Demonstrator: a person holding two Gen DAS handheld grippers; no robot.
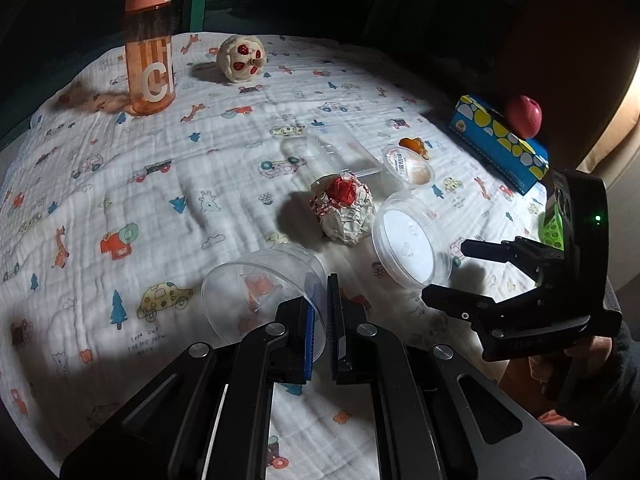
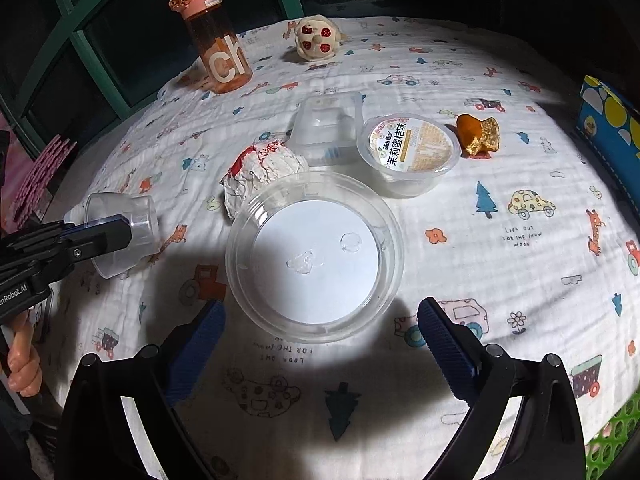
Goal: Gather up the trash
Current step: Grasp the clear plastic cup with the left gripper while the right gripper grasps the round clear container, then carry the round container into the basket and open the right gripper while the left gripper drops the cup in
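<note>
My left gripper (image 1: 320,316) is shut on the rim of a clear plastic cup (image 1: 256,292) that lies on its side on the cloth; it also shows in the right wrist view (image 2: 120,236). My right gripper (image 2: 320,320) is open, its fingers on either side of the near edge of a clear round plastic tub (image 2: 316,256), also in the left wrist view (image 1: 408,240). Behind the tub lie a crumpled red-and-white paper ball (image 2: 260,172), a clear square container (image 2: 328,128), a sealed jelly cup (image 2: 412,152) and a gold-orange wrapper (image 2: 478,134).
A printed white cloth (image 2: 500,280) covers the table. An orange water bottle (image 2: 216,44) and a cream plush toy (image 2: 316,38) stand at the back. A blue dotted box (image 1: 500,142) with a red apple (image 1: 524,116) sits at the right edge. Green bars (image 2: 92,60) are behind on the left.
</note>
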